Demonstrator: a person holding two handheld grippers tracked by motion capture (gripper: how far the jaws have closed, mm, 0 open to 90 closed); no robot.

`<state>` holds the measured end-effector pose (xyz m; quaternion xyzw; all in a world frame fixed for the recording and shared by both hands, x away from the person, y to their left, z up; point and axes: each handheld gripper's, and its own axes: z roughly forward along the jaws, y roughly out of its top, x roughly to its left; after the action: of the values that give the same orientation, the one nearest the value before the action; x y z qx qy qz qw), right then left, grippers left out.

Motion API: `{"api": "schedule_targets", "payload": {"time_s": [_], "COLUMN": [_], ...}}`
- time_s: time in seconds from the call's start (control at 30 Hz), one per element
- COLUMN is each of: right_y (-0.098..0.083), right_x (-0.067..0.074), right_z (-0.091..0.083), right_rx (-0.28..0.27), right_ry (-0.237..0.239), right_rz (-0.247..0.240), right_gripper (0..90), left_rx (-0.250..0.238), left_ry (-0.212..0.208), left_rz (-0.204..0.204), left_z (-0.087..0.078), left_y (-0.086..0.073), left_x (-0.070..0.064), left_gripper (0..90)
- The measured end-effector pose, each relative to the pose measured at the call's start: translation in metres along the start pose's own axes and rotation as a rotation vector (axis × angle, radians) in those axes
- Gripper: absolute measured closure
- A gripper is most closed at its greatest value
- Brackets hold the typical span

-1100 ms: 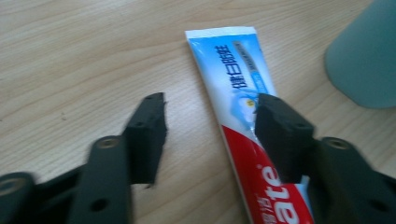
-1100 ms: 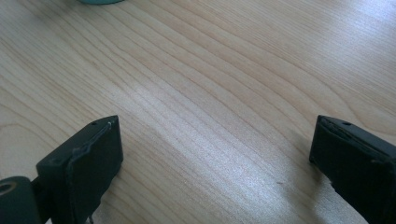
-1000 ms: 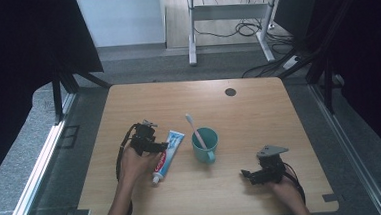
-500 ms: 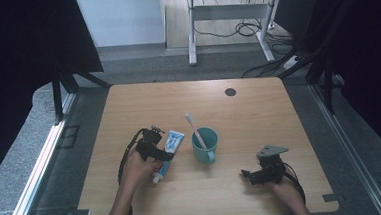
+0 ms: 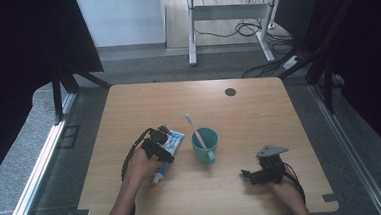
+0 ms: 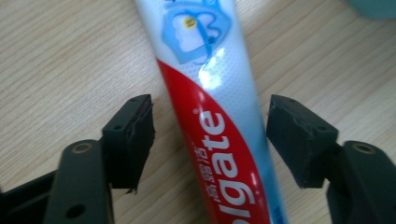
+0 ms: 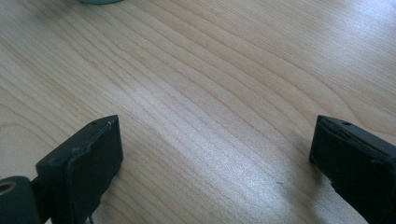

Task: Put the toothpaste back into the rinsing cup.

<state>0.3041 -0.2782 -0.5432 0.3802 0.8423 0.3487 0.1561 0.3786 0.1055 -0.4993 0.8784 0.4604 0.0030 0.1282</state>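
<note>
Wooden table (image 5: 279,112): left gripper (image 6: 210,140) jaws closing astride toothpaste (image 6: 210,93) (untouched); right gripper (image 7: 215,154) wide.

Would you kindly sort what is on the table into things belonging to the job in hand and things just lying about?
In the job:
- toothpaste tube, between the open fingers of the left gripper

Lying about:
- teal cup
- toothbrush, standing in the cup
- right gripper, open over bare table

A teal cup (image 5: 205,144) stands near the middle of the table (image 5: 259,113), with a toothbrush (image 5: 196,129) leaning in it. A small dark round spot (image 5: 230,91) lies near the far edge, toward the right.
</note>
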Motion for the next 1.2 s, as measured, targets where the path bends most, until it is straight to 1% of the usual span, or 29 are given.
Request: {"api": "schedule_targets", "payload": {"time_s": [0.1,0.17,0.3,0.43,0.53,0.6,0.63,0.67,0.77,0.93,0.97,1.13,1.2], "right_y": [0.000,0.000,0.000,0.000,0.000,0.000,0.000,0.000,0.000,0.000,0.000,0.000,0.000], "right_x": [0.000,0.000,0.000,0.000,0.000,0.000,0.000,0.000,0.000,0.000,0.000,0.000,0.000], "right_z": [0.000,0.000,0.000,0.000,0.000,0.000,0.000,0.000,0.000,0.000,0.000,0.000,0.000], "right_rx": [0.000,0.000,0.000,0.000,-0.001,0.000,0.001,0.001,0.001,0.001,0.001,0.001,0.001], "right_ry": [0.000,0.000,-0.001,0.000,0.000,0.000,-0.001,-0.001,-0.001,-0.001,-0.001,-0.001,-0.001], "right_rz": [0.000,0.000,-0.001,0.000,0.000,0.000,-0.001,-0.001,-0.001,-0.001,0.000,-0.001,-0.001], "right_gripper": [2.2,2.2,2.2,2.2,2.2,2.2,2.2,2.2,2.2,2.2,2.2,2.2,2.2], "left_rx": [0.046,0.085,0.150,0.180,0.199,0.210,0.215,0.219,0.229,0.212,0.206,0.189,0.172], "left_ry": [0.000,0.010,0.022,0.022,0.042,0.041,0.039,0.035,0.028,0.009,0.007,-0.014,-0.020], "left_rz": [-0.004,0.001,-0.016,-0.022,-0.025,-0.039,-0.041,-0.040,-0.034,-0.028,-0.030,-0.014,-0.011], "left_z": [0.000,0.001,0.004,0.007,0.008,0.008,0.008,0.008,0.006,0.001,0.001,-0.002,-0.002], "left_y": [0.006,0.010,0.017,0.021,0.023,0.024,0.025,0.025,0.025,0.023,0.023,0.021,0.019], "left_x": [-0.001,-0.002,-0.005,-0.006,-0.010,-0.010,-0.010,-0.009,-0.009,-0.007,-0.007,-0.003,-0.002], "left_gripper": [35.7,36.9,38.4,43.0,44.6,46.6,49.9,49.9,55.0,66.2,67.5,71.0,71.7]}}
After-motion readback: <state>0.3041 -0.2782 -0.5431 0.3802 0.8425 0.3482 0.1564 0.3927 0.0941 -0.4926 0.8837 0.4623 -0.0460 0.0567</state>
